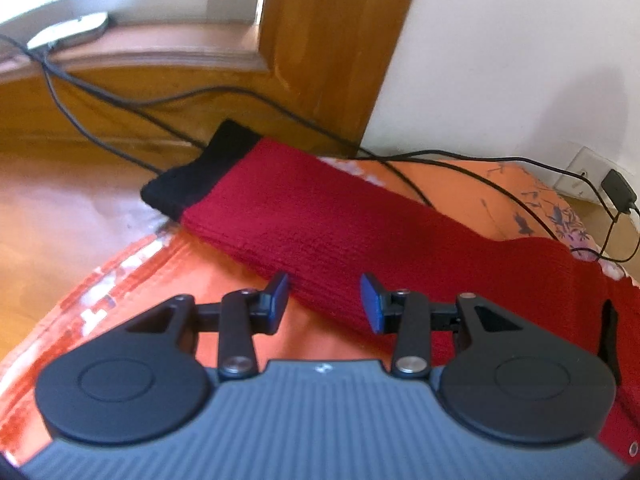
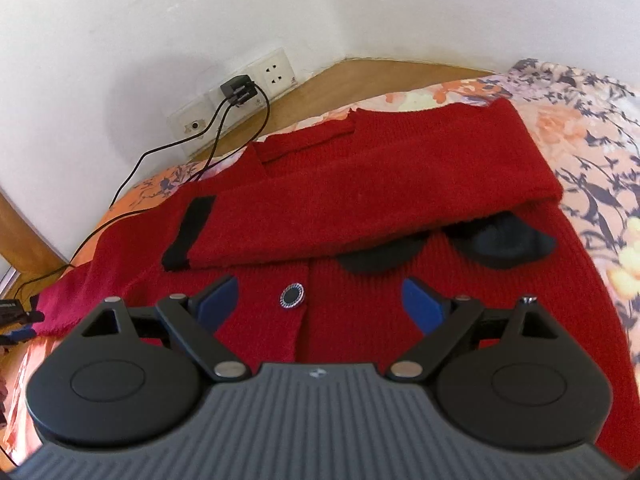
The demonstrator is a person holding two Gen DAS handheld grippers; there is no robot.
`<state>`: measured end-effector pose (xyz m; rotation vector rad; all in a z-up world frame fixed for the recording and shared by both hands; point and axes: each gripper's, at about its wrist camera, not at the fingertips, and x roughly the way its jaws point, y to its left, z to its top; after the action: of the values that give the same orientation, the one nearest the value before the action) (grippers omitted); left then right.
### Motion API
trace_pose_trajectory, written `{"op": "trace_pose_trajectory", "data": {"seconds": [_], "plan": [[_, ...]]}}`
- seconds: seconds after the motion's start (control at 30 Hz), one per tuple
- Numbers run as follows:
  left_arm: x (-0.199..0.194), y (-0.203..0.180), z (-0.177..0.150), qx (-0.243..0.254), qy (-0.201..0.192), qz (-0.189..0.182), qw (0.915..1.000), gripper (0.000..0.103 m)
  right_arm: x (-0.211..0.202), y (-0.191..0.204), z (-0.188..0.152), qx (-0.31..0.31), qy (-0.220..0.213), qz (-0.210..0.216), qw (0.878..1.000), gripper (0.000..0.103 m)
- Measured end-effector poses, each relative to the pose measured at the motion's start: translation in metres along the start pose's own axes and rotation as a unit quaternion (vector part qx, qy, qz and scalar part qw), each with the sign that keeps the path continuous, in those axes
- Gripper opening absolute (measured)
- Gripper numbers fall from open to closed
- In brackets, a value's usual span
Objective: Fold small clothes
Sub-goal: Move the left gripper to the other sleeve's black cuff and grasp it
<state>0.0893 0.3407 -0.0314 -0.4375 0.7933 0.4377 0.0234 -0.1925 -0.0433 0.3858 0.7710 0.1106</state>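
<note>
A red knit cardigan (image 2: 400, 184) lies flat on the floral bedding (image 2: 592, 128), with black collar flaps (image 2: 500, 244) and a round dark button (image 2: 292, 294) on its front. One sleeve is folded across the body, its black cuff (image 2: 188, 236) toward the left. The other sleeve (image 1: 320, 220) stretches out straight, and its black cuff (image 1: 196, 176) reaches the bed's edge. My left gripper (image 1: 326, 300) hovers open over the near edge of this sleeve, with nothing pinched. My right gripper (image 2: 320, 304) stands open wide above the cardigan's front, around the button, holding nothing.
Black cables (image 1: 120, 100) run across the wooden ledge and over the bed's far corner to a charger (image 2: 236, 88) plugged into wall sockets. A wooden frame (image 1: 328, 48) and a white wall (image 2: 360, 12) bound the bed. Wooden surface (image 1: 60, 200) lies left of the cuff.
</note>
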Motion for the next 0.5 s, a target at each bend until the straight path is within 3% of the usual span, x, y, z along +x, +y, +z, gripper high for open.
{"op": "trace_pose_trajectory", "data": {"seconds": [0.1, 0.23, 0.5], "plan": [[0.008, 0.004, 0.002, 0.000, 0.002, -0.007, 1.0000, 0.049, -0.003, 0.002, -0.006, 0.008, -0.004, -0.010, 1.000, 0.093], [0.016, 0.005, 0.004, 0.003, 0.009, 0.000, 1.0000, 0.049, -0.004, 0.007, -0.012, 0.014, -0.007, -0.019, 1.000, 0.093], [0.021, 0.009, 0.003, -0.006, -0.014, -0.023, 0.9996, 0.053, -0.006, 0.014, -0.018, 0.015, -0.008, -0.029, 0.999, 0.093]]}}
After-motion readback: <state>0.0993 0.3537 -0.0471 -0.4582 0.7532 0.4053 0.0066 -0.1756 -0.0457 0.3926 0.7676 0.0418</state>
